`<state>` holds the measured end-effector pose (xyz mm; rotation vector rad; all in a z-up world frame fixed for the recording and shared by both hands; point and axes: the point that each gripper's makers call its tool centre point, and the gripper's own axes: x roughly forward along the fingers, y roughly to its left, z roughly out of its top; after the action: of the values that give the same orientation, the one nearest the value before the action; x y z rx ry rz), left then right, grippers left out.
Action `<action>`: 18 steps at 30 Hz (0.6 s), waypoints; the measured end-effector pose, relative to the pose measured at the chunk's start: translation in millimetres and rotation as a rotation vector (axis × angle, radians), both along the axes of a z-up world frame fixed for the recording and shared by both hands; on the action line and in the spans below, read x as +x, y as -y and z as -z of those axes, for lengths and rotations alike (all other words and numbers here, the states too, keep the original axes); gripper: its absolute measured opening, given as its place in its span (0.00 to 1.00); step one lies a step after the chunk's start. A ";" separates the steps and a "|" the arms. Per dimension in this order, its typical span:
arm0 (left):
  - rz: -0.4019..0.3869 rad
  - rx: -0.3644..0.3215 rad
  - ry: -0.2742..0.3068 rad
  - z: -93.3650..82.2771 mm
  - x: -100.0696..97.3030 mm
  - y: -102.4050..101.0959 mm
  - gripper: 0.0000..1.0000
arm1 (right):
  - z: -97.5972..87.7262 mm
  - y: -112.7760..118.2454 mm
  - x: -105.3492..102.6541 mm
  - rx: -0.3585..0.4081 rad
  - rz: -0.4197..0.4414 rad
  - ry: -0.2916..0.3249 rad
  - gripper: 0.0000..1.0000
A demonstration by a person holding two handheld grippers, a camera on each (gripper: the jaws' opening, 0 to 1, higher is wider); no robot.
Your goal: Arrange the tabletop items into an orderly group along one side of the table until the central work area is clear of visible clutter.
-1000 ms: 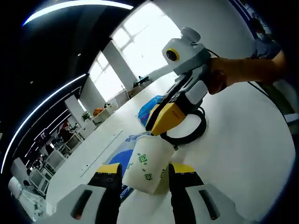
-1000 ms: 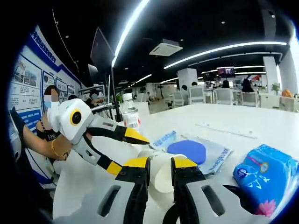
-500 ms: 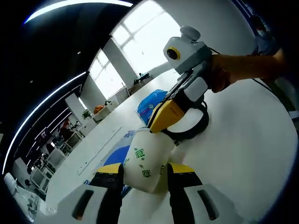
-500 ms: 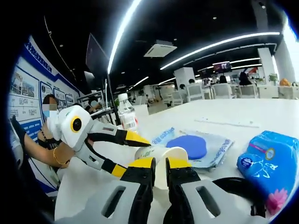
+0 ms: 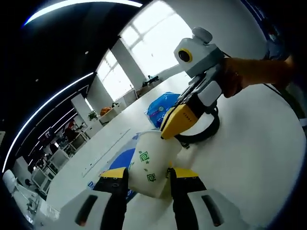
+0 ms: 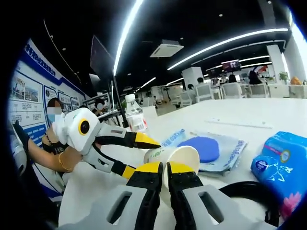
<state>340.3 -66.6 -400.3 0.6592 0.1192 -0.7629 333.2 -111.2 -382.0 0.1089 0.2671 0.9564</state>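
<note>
A white paper cup (image 5: 151,165) with green printed marks was held between the jaws of the left gripper (image 5: 146,176), which were closed on its lower body, the cup tilted with its mouth pointing away from the camera. In the right gripper view the same cup (image 6: 173,158) was seen lying nearly sideways, its open rim facing the right gripper (image 6: 163,168). That gripper's jaws were drawn almost together, apparently pinching the cup's rim wall, though the contact itself was hidden behind the jaw tips, so it could not be told whether anything was actually clamped.

On the white surface (image 5: 249,143) a black coiled cable (image 5: 204,132) lay just beside the cup, a blue tissue pack (image 6: 280,167) rested farther off, and a blue round disc (image 6: 204,147) sat on a clear plastic bag. A water bottle (image 6: 135,115) stood upright near the far edge.

The cup was judged to be mid-handover or being steadied by both grippers. The thin paper wall was likely to crush or crease if both grippers squeezed or pulled in different directions. A premature release by the left gripper was judged likely to let the cup pivot and roll across the surface. The cable close beneath might also be snagged and dragged.
</note>
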 end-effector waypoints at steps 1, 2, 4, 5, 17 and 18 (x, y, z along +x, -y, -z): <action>-0.001 0.000 0.003 -0.2 -0.1 -1.1 0.33 | -1.6 -1.0 -0.4 0.002 -0.003 0.004 0.03; -0.003 -0.002 0.005 -0.4 -0.8 -2.7 0.33 | -3.9 -2.5 -0.8 0.003 -0.008 0.007 0.03; -0.008 -0.004 0.008 -0.6 -0.4 -4.5 0.33 | -8.9 -6.0 -1.3 0.005 -0.015 0.016 0.02; -0.011 -0.004 0.008 -0.3 -0.2 -5.6 0.33 | -10.3 -7.4 -1.4 0.004 -0.018 0.019 0.02; -0.047 -0.024 -0.027 7.1 -1.8 -22.9 0.33 | -22.6 -38.6 -10.5 -0.061 -0.078 0.064 0.01; -0.049 -0.026 -0.027 7.2 -2.3 -24.3 0.33 | -22.2 -40.4 -11.2 -0.067 -0.083 0.063 0.01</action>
<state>337.9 -42.3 -407.5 0.6196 0.1499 -0.7256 321.9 -70.8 -359.8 0.0064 0.2466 1.0305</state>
